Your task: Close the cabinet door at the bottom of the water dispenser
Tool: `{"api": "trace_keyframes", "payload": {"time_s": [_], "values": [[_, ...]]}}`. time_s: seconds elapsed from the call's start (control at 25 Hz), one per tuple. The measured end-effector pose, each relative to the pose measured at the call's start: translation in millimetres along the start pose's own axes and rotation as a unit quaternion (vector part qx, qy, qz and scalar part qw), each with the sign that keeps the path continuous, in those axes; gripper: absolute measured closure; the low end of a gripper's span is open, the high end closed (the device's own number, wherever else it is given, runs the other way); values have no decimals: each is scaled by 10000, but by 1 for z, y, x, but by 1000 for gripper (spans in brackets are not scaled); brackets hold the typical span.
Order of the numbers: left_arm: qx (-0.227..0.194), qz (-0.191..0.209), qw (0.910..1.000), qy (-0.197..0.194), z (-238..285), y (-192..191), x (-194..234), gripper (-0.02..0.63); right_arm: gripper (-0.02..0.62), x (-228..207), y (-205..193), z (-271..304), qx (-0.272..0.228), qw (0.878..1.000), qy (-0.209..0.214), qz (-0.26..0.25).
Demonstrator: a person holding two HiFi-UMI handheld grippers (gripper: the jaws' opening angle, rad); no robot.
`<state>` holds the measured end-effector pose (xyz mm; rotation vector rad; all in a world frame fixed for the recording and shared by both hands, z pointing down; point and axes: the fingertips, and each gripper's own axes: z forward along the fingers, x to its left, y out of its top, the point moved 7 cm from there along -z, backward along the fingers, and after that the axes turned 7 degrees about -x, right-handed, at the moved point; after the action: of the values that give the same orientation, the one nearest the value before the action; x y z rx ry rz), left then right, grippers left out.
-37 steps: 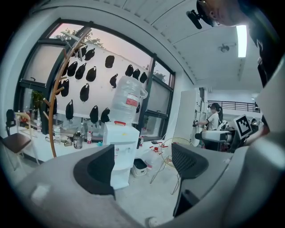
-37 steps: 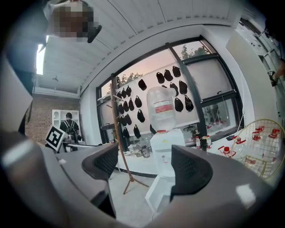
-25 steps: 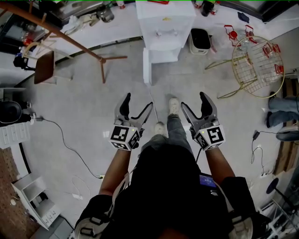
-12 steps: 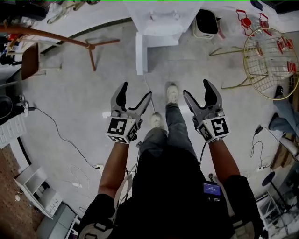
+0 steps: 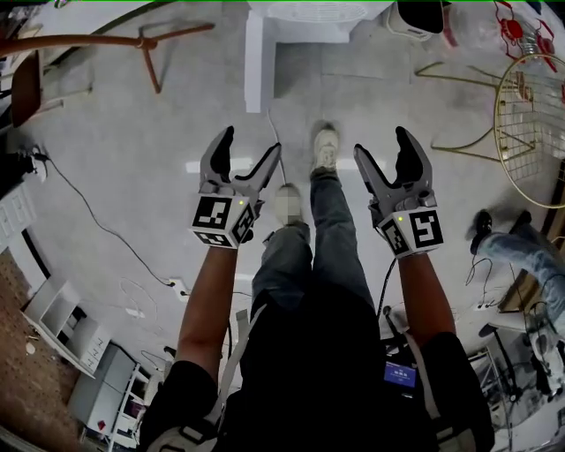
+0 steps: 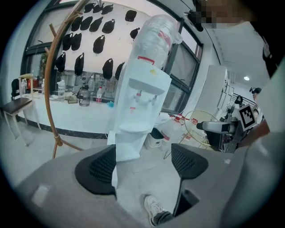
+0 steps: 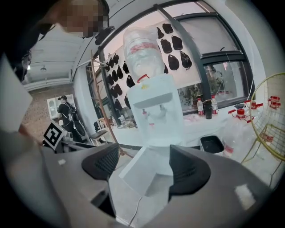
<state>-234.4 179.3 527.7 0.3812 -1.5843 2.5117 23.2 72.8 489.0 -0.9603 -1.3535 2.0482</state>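
Water dispenser [image 5: 305, 11] nearer than before, cabinet door [image 5: 254, 62] still open.

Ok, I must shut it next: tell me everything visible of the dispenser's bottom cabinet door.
The cabinet door is a plain white flat panel, seemingly plastic, hinged on one upright edge at the base of the water dispenser. It stands swung wide open, jutting toward the person. The left gripper and right gripper are open and short of it.
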Motion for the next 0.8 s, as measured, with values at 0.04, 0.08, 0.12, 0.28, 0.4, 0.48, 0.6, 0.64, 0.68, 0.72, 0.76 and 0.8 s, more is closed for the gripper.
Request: {"api": "trace_keyframes", "payload": {"time_s": [0.04,0.08,0.12,0.28,0.4,0.48,0.6,0.64,0.68,0.72,0.76,0.8], "values": [[53,-18,10000,33,3,-8,1,218,244,-4,-8,2,60,10000,-2,38],[110,-41,9999,53,8,-16,3,218,245,-7,-16,5,117,9999,-18,87],[156,-65,9998,65,14,-25,6,218,247,-11,-23,8,171,9998,-42,126],[337,-198,9991,186,41,-59,27,218,249,-18,-49,26,355,9992,-31,163],[532,-332,9974,347,57,-87,44,218,249,-21,-71,38,568,9982,102,145],[670,-393,9961,413,67,-104,52,218,249,-26,-82,45,689,9974,183,132],[946,-339,9937,494,77,-125,61,218,252,-29,-92,54,821,9961,280,155],[1045,-271,9929,508,80,-130,64,221,255,-28,-94,57,882,9954,327,172],[1145,-197,9919,505,82,-134,68,221,255,-27,-96,60,945,9946,380,178],[1242,-143,9909,499,85,-138,71,221,254,-27,-99,61,1001,9939,427,171],[1325,-130,9898,507,88,-141,73,221,255,-28,-102,62,1045,9933,466,159],[1385,-168,9888,536,91,-144,76,221,254,-31,-105,62,1083,9928,497,150]]}}
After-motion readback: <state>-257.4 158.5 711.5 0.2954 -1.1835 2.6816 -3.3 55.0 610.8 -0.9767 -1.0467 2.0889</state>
